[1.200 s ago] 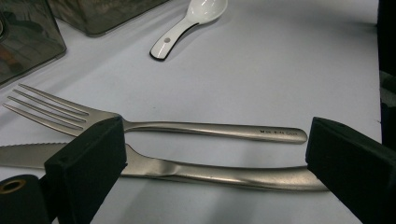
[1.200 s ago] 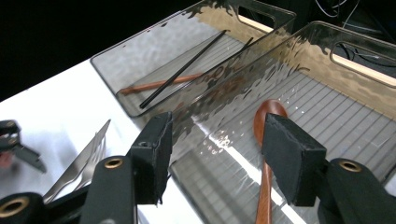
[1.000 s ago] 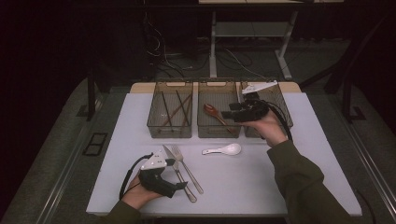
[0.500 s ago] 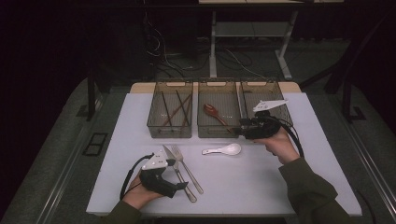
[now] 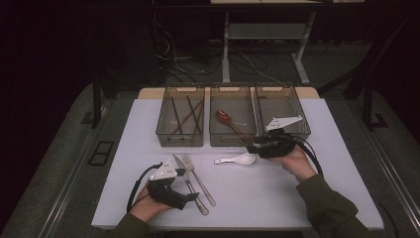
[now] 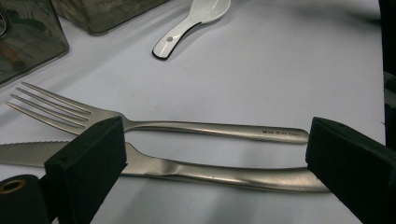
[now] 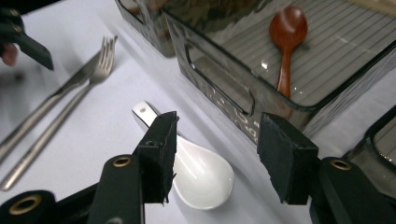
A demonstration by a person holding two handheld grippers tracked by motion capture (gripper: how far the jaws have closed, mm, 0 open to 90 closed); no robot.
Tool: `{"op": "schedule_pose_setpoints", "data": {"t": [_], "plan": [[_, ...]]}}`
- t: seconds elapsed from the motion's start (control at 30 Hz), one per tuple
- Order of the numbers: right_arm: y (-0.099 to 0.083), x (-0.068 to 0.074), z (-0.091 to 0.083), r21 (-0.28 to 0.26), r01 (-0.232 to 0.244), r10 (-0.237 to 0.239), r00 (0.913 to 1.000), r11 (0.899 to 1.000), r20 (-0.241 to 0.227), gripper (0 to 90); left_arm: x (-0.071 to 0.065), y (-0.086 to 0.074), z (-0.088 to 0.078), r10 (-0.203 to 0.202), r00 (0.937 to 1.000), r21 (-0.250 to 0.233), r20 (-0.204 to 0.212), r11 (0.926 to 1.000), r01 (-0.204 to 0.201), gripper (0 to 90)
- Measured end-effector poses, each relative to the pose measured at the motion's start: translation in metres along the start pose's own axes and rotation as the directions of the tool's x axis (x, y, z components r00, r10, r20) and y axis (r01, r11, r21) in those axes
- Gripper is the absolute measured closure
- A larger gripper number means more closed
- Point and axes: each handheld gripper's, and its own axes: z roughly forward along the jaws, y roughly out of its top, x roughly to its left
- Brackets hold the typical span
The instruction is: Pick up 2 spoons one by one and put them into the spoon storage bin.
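A white ceramic spoon (image 5: 236, 159) lies on the white table in front of the middle bin. My right gripper (image 5: 255, 148) hovers low at its bowl end. In the right gripper view the spoon's bowl (image 7: 201, 172) sits under the gap of the right gripper (image 7: 215, 154); the jaws have just been closing a little, and neither pad touches the spoon. A steel knife (image 6: 210, 171) and fork (image 6: 187, 127) lie side by side at the near left. My left gripper (image 5: 190, 197) rests there open, its jaws either side of the knife handle.
Three clear bins stand in a row at the back of the table. The left bin (image 5: 181, 141) holds dark chopsticks, the middle bin (image 5: 233, 143) a red wooden spoon (image 5: 225, 120). The right bin (image 5: 282, 106) stands just behind my right hand.
My right hand has come down and toward me from over the middle bin to the white spoon. The left hand has stayed put.
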Motion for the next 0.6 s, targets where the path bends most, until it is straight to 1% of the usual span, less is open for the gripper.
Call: {"op": "schedule_pose_setpoints", "data": {"t": [0.2, 0.6], "plan": [[-0.007, -0.003, 0.009, 0.029, -0.013, 0.013, 0.9999, 0.999, -0.001, 47.0, 0.000, 0.000, -0.001, 0.008, 1.0000, 0.002, 0.004, 1.0000, -0.008, 4.4], [-0.017, -0.002, 0.025, 0.100, 0.001, 0.001, 0.9998, 0.995, -0.019, 46.9, 0.000, 0.001, 0.000, 0.011, 0.9999, 0.003, 0.008, 0.9999, -0.011, 4.4]]}}
